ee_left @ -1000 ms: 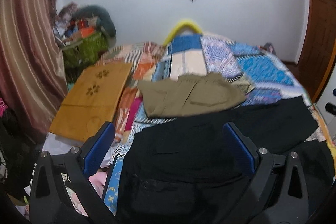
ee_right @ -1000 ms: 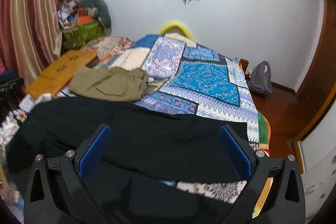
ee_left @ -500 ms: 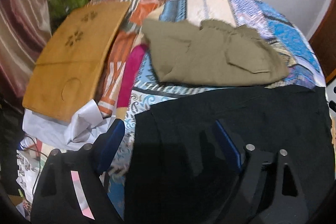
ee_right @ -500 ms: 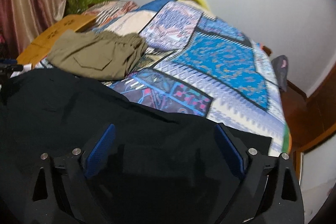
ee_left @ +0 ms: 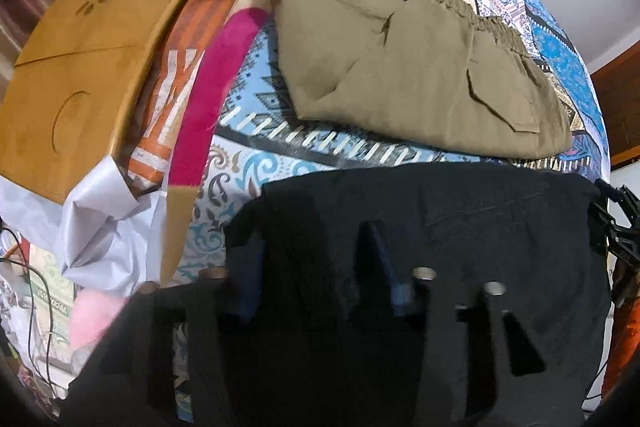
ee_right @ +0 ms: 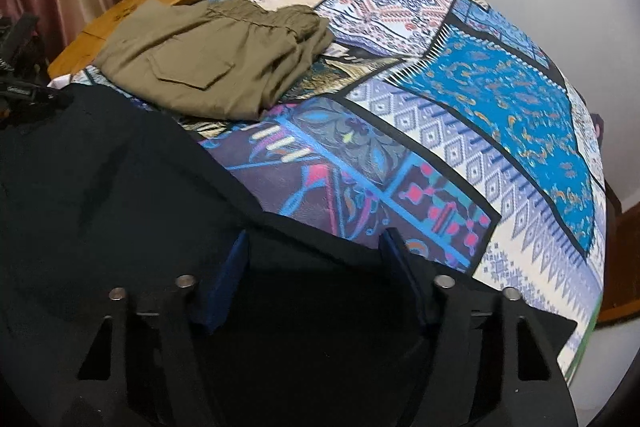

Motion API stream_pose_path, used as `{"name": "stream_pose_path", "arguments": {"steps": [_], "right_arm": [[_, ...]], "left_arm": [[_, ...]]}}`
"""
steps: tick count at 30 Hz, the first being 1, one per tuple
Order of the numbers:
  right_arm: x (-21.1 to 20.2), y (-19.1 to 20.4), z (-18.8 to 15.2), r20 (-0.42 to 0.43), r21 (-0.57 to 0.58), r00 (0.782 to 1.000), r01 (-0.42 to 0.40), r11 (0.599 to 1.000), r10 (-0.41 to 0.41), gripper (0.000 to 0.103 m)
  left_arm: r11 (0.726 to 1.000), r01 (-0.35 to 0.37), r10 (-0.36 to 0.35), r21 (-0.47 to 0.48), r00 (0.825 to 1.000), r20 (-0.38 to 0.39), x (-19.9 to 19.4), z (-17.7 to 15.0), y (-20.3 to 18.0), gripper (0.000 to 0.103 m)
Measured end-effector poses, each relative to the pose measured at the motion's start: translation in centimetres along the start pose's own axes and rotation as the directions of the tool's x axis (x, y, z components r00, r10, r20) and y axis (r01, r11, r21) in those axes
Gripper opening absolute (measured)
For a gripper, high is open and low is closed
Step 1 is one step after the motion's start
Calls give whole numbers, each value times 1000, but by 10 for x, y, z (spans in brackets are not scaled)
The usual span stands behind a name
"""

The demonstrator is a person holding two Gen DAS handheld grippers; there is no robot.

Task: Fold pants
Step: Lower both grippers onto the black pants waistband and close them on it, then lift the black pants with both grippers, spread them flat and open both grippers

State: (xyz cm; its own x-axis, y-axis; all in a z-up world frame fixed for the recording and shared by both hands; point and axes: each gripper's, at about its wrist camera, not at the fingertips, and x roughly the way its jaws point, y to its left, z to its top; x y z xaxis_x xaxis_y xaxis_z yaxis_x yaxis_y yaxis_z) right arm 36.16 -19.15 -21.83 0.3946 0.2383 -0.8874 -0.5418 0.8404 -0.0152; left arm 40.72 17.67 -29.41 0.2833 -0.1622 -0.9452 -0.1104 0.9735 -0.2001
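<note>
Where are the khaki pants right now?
In both views the khaki pants lie folded on the patchwork bedspread, just beyond the black pants, with the wooden board at their left.

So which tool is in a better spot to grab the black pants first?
Probably the right tool: its open blue pads straddle the far edge of the black fabric pants, so closing could pinch it. The left tool, also open, hovers over the flat middle, away from the edge.

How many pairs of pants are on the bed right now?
2. The black pants lie spread at the near edge, under both tongs. The folded olive-khaki pants sit farther up the patchwork bedspread, beside the wooden board. Others may be hidden.
</note>
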Motion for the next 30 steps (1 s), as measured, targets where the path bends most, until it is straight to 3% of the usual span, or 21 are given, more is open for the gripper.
{"name": "stream_pose_path", "arguments": {"steps": [1, 3, 5, 7, 13, 18, 30], "right_arm": [[-2, 1, -2, 5, 1, 1000, -17, 1000, 17, 42], [-4, 4, -6, 14, 5, 999, -30, 1000, 30, 30], [-6, 10, -10, 21, -3, 1000, -20, 1000, 20, 14], [-8, 10, -11, 30, 0, 999, -18, 1000, 18, 10], [-24, 2, -2, 123, 63, 992, 34, 997, -41, 7], [-53, -2, 8, 194, 99, 979, 40, 994, -58, 7], [-161, 37, -36, 325, 96, 944, 19, 995, -49, 7]], "left_arm": [[1000, -4, 4, 8, 1000, 3, -1, 0, -2, 22], [999, -23, 23, 27, 1000, 16, -5, 1, -6, 12], [998, -47, 44, 49, 998, 48, -13, 0, -12, 9], [993, -86, 79, 76, 992, 97, -23, 1, -20, 8], [979, -178, 148, 104, 959, 242, -63, 14, -40, 7], [977, -169, 121, 127, 939, 323, -99, 17, -50, 7], [972, -145, 42, 183, 880, 474, -195, -75, -56, 7]]}}
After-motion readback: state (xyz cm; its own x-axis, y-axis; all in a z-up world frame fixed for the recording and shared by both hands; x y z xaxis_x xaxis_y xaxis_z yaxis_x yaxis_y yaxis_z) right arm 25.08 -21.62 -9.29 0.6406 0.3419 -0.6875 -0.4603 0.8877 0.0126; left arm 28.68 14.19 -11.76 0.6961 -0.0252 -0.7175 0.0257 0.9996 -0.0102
